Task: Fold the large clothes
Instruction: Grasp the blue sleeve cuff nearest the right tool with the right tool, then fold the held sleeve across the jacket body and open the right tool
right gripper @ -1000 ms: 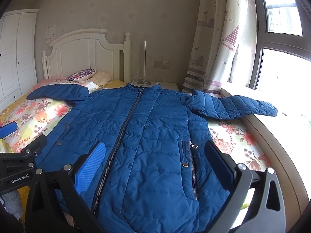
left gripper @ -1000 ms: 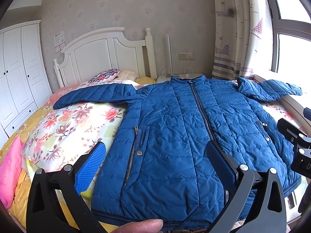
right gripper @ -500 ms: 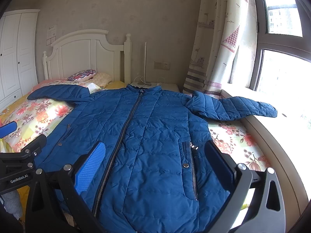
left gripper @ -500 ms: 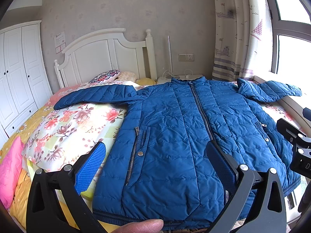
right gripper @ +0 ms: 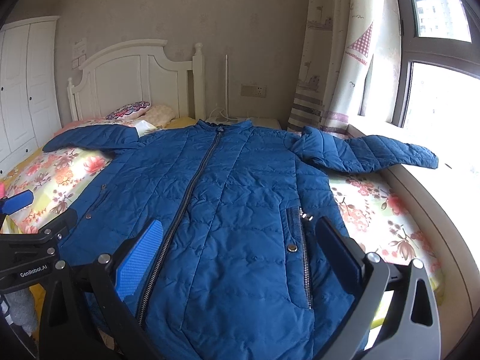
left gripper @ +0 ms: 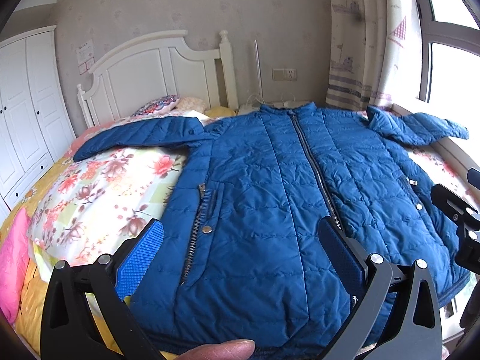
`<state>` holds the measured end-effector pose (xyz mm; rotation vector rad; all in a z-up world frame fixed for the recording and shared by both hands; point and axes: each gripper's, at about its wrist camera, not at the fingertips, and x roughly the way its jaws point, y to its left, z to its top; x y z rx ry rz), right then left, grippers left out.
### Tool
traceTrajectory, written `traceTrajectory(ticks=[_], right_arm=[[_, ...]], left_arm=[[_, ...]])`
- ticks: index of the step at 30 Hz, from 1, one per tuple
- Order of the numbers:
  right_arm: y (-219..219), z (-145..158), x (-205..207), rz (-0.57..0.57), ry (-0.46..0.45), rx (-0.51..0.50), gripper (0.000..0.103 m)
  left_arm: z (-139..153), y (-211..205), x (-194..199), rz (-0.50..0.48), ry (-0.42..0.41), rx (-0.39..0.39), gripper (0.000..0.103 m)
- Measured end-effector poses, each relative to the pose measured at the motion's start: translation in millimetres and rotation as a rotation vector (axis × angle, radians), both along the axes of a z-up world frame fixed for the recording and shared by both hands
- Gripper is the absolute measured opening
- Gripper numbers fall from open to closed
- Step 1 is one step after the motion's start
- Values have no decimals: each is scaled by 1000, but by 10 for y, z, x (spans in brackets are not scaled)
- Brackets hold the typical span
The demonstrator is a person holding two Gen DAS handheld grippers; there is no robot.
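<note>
Barely any shift since earlier frames. Blue jacket (left gripper: 270,198) flat on bed (left gripper: 99,186), zipped, filling frame centre. Left gripper (left gripper: 240,258) and right gripper (right gripper: 240,255) both spread, empty, above hem. Risk: slick puffy fabric slipping from pinch; right sleeve (right gripper: 375,153), frame right, snagging on window ledge (right gripper: 426,204).

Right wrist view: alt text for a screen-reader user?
A blue quilted jacket lies zipped and face up on a floral bedspread, both sleeves spread outward. The open right hand-held gripper hovers over its hem; the left hand-held gripper shows at the left edge.
</note>
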<state>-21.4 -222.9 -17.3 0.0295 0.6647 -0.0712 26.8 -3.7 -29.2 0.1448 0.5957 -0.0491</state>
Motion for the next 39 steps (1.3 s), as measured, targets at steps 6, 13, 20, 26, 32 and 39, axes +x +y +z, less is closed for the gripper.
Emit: traceTrajectory(ticks=[6,13,20,26,32,39], right_arm=[[-769,-289,563,-132,117,122,101],[-2076,-476,1374,-406,124,239,101],[-3166,-755,2116,-642,96,357,100],[-3568,-1001,2340,-734,118,400,64],[-2981,-525,2478,-544,-52,210,12],[-1176,-235,2985,-18,-31,94,11]], left_arm=[[-252,-140,859,-37,126,91,99],[-438,-188,2287,5,242,161,99],[-744,120,2922,44,341,-36,99],[-790,197,3000,36,355,-89,99],[-787,208,3045,17,364,-96,99],[-752,326,3050,-28,350,-187,99]])
